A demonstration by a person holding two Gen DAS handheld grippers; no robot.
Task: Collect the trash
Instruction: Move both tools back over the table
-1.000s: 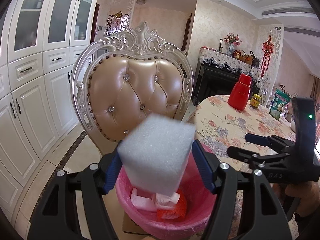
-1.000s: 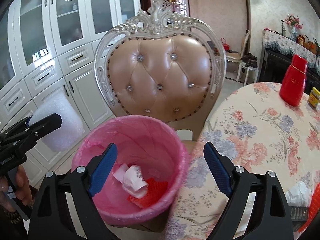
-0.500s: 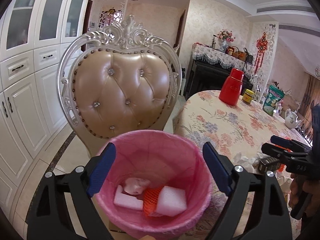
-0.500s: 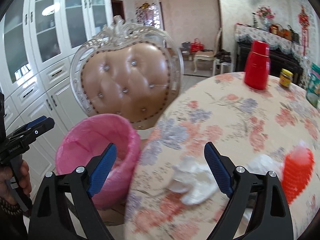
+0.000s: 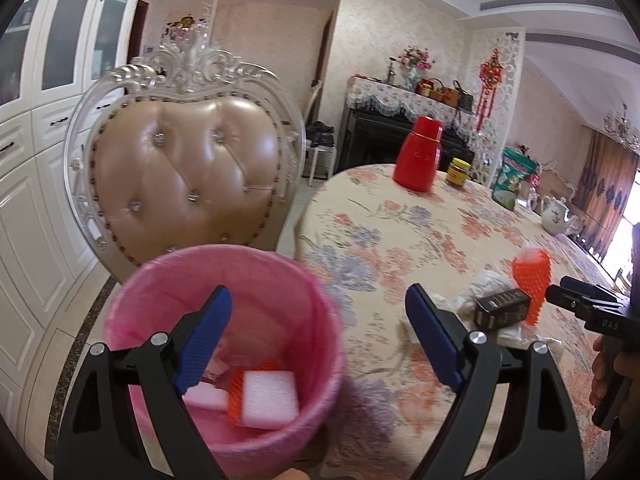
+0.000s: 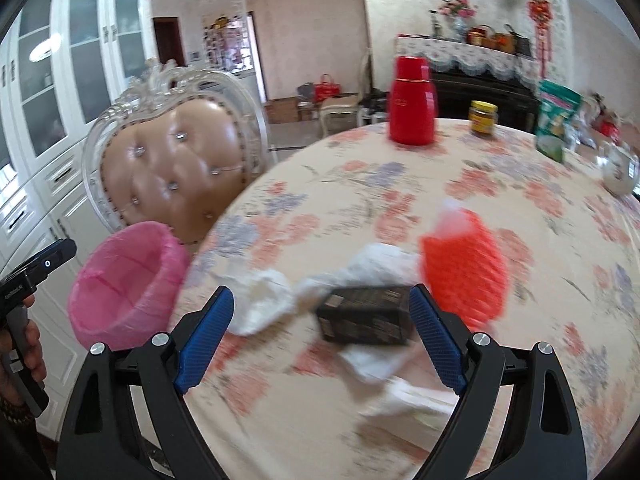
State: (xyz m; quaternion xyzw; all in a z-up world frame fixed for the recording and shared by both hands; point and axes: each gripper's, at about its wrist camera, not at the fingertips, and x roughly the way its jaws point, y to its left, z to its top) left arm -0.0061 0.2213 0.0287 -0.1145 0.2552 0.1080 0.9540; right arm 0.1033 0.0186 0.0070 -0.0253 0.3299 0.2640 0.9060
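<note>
A pink-lined bin stands by the table's left edge. Inside lie a white foam block and orange netting. My left gripper is open and empty, over the bin's right rim and the table edge. My right gripper is open and empty above the trash on the flowered tablecloth: a black box, crumpled white tissue, white paper under the box, and an orange foam net sleeve to the right. The right gripper's fingertips show in the left wrist view.
A tufted beige chair stands behind the bin, white cupboards to its left. Farther back on the table are a red flask, a small jar, a green bag and a teapot.
The foam block left my left gripper and now lies in the bin. Both grippers swung right, the right one from the bin to over the trash on the table.
</note>
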